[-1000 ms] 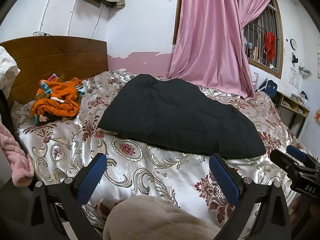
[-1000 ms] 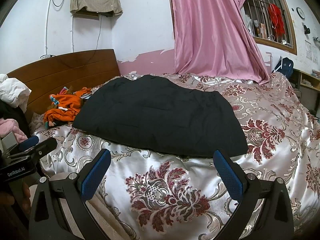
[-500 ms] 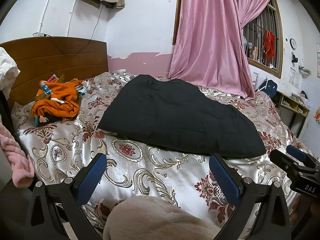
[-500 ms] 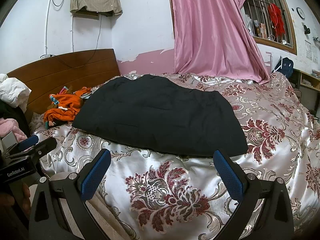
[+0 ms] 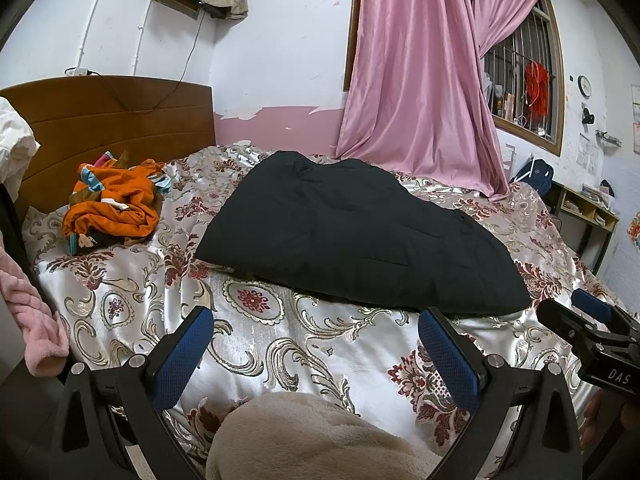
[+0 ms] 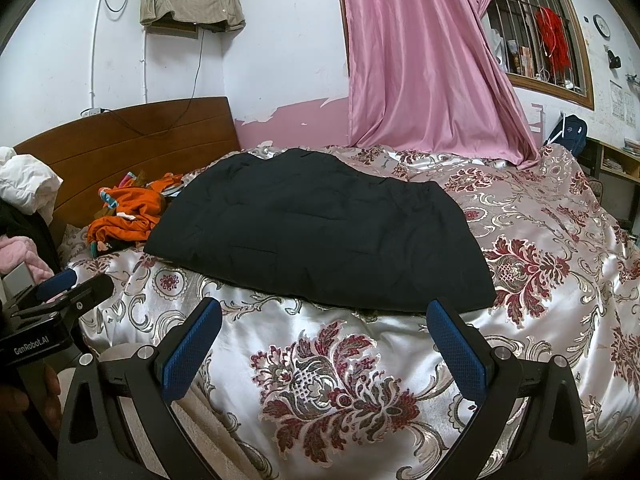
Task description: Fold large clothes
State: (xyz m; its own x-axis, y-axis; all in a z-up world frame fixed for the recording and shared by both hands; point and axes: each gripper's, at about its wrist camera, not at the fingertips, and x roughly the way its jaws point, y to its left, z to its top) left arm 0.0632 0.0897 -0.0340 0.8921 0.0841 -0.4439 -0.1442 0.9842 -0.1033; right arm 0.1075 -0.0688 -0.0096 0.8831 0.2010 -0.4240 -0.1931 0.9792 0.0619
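Hovering at the near edge of the bed, I have my left gripper [image 5: 316, 344] and right gripper [image 6: 324, 340] side by side — jaws on both spread wide, nothing between them. A beige fleecy blanket [image 5: 320, 436] bunches just under the left one. Beyond lies the satin floral bedspread [image 6: 340, 376], and on it the large black padded garment [image 6: 320, 240] rests flat, mid-bed, apart from both grippers. Left of it sits a crumpled orange clothing heap [image 5: 116, 204] near the brown wooden headboard [image 5: 112, 120] — a pink curtain [image 6: 424, 64] hangs behind.
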